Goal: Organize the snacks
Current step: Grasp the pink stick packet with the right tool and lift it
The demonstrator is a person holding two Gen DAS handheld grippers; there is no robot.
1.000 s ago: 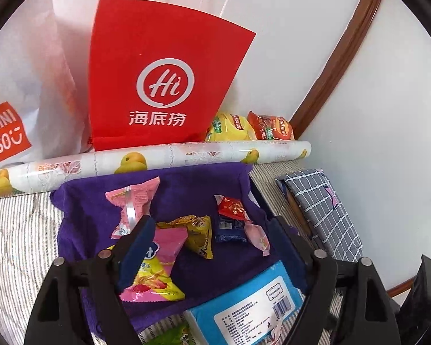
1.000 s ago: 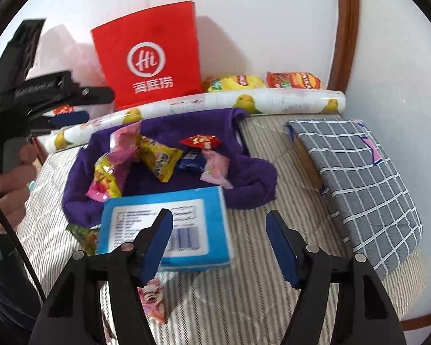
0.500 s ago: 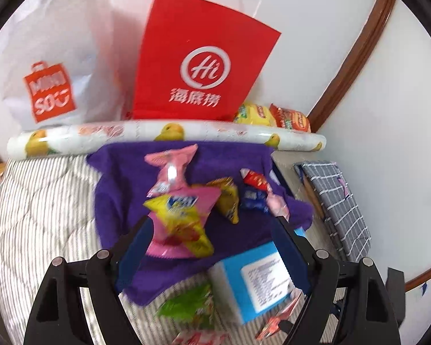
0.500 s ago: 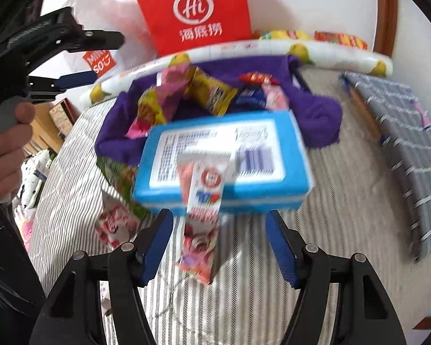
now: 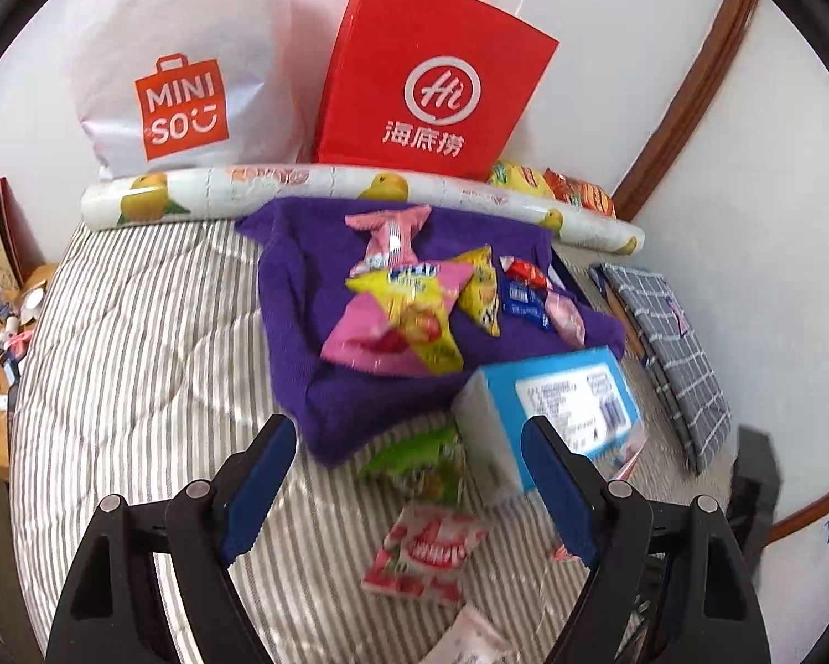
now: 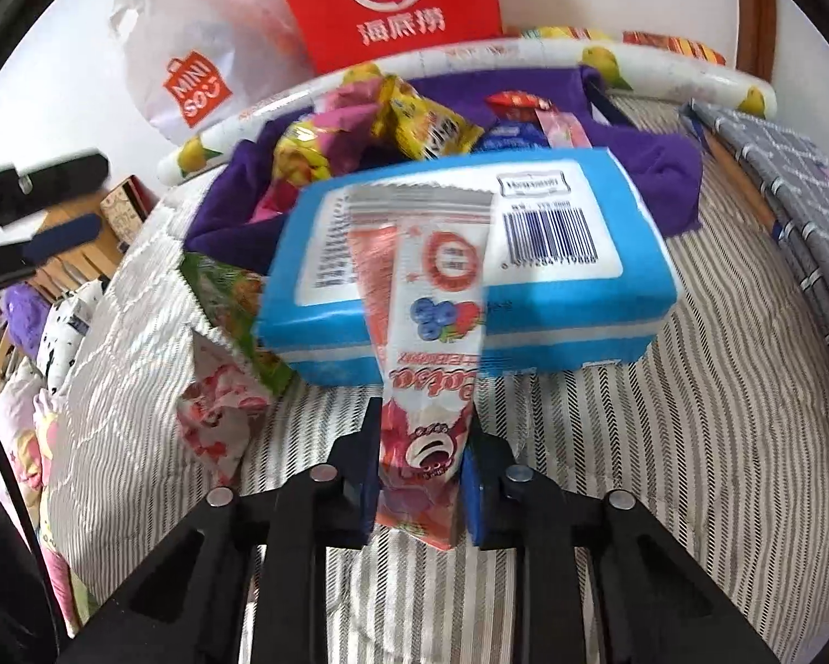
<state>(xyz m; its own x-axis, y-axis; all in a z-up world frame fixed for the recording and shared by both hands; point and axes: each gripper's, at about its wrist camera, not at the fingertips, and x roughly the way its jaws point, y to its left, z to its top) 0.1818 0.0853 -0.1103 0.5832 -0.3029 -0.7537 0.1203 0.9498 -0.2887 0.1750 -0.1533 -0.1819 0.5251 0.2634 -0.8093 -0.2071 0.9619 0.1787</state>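
Closing on a tall pink-and-white snack packet [image 6: 423, 387], the right tongs [image 6: 419, 476] have their blue pads pressed against its lower sides, and the packet stands upright between them with its sealed top leaning against the blue tissue pack [image 6: 553, 254] behind it. That tissue pack lies on the striped quilt [image 6: 663, 470] of the bed, its barcode label facing up. Just left of it are a green snack bag [image 6: 226, 299] and a pink-and-white strawberry-print packet [image 6: 215, 426], both on the quilt.

The left tongs [image 5: 409, 489] stand wide apart with nothing between the pads, hovering above the quilt near the green bag and the strawberry-print packet. Beyond them a purple towel [image 5: 304, 332] is spread on the bed and carries the main heap of snacks: a large pink-and-yellow bag [image 5: 403, 326], a pink twisted wrapper [image 5: 389, 232] behind it, a yellow packet [image 5: 481, 288], a small red packet [image 5: 522, 271] and a blue one [image 5: 519, 299], with a pale pink sweet [image 5: 566, 318] at the right.

A roll of fruit-printed paper [image 5: 326, 188] lies along the head of the bed. Behind it, against the wall, stand a white MINISO bag [image 5: 187, 72] and a red paper bag [image 5: 431, 83]. A grey checked cushion [image 5: 674, 343] lies at the right edge of the bed.
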